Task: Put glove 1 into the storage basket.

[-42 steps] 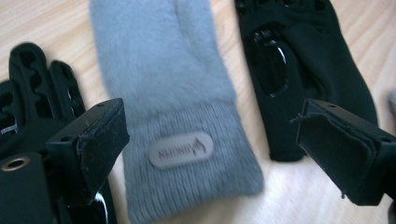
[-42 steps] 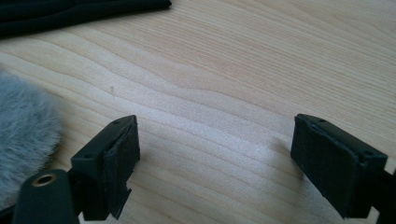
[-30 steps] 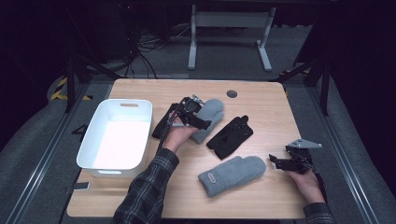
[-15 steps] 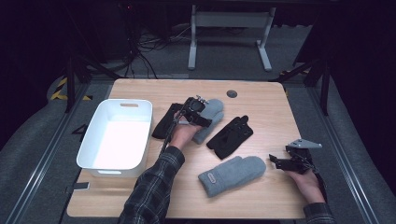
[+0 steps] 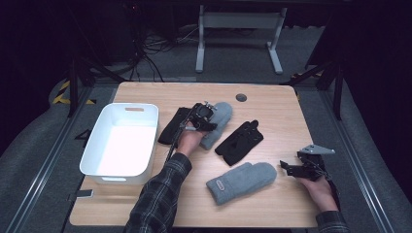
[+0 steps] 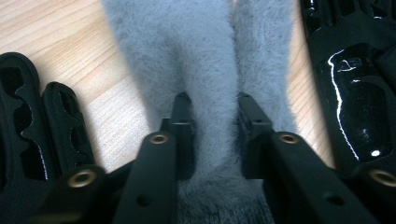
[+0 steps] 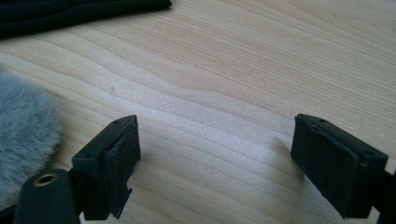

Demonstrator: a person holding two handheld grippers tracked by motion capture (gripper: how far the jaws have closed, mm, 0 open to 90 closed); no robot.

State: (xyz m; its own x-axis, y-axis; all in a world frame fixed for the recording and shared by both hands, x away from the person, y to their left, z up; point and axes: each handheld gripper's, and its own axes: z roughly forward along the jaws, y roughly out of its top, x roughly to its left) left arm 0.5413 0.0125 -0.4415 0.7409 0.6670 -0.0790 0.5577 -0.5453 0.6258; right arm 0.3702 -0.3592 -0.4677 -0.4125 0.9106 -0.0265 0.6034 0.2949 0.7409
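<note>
Right now the left hand-held gripper (image 5: 208, 116) sits over the upper grey mitten (image 5: 218, 121), which lies on the tabletop (image 5: 272, 107) just right of a flat black glove (image 5: 174, 127) and left of another black glove (image 5: 240, 141). Its forearm, in a plaid sleeve (image 5: 155, 199), reaches up from the bottom edge and angles toward the middle of the tabletop, the hand (image 5: 188, 141) wrapped around the gripper's body. In the left gripper view the jaws have just been closing, and the two black fingertips (image 6: 183, 108) now pinch a fold of the grey mitten's (image 6: 210, 65) fleece between them, so it is gripping the mitten, which still rests on the wood.

The right hand-held gripper (image 5: 291, 169) lies low at the right edge of the tabletop, held by a hand (image 5: 318, 187) coming in from the bottom right corner, pointing left toward the lower grey mitten (image 5: 241, 181). In the right gripper view its pads (image 7: 122, 154) stand wide apart over bare wood, with nothing between them. A white bin (image 5: 97, 165) stands on the left side.
</note>
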